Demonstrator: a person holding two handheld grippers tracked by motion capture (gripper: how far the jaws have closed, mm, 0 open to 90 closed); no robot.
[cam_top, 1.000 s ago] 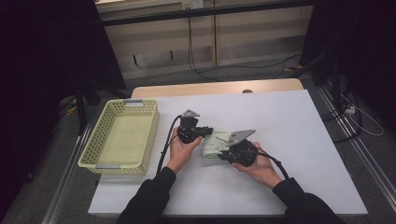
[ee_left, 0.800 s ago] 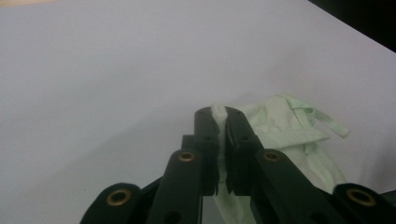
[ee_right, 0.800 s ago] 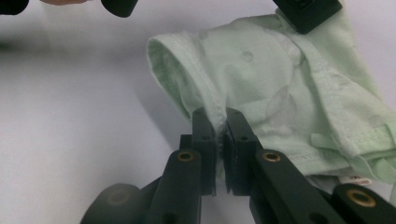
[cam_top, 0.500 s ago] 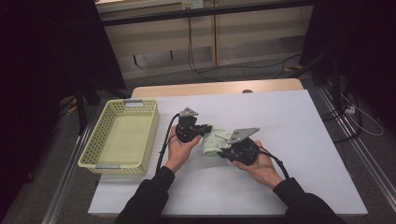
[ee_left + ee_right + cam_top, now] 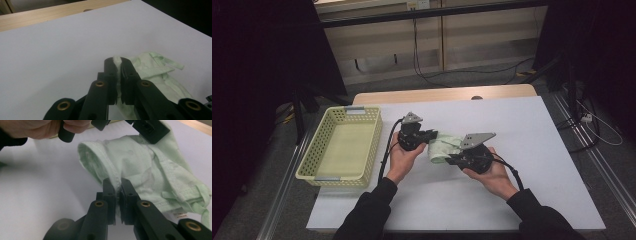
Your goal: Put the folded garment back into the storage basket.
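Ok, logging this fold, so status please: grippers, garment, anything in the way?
Left gripper and right gripper both shut on green garment. Garment bunched between them, mid-table. Yellow basket off left, apart.

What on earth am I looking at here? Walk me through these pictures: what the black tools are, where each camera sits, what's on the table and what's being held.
No robot here: a person holds a hand-held claw tool in each hand. One picture comes from a fixed camera above, looking down on the white table. There you see the left claw and the right claw, meeting at a pale green cloth garment in the middle. A yellow plastic basket stands to the left; it looks empty.

The other two pictures come from small cameras riding on the tools, looking along their black jaws. In the left gripper view, the left claw pinches an edge of the garment. In the right gripper view, the right claw pinches a hemmed edge of it.
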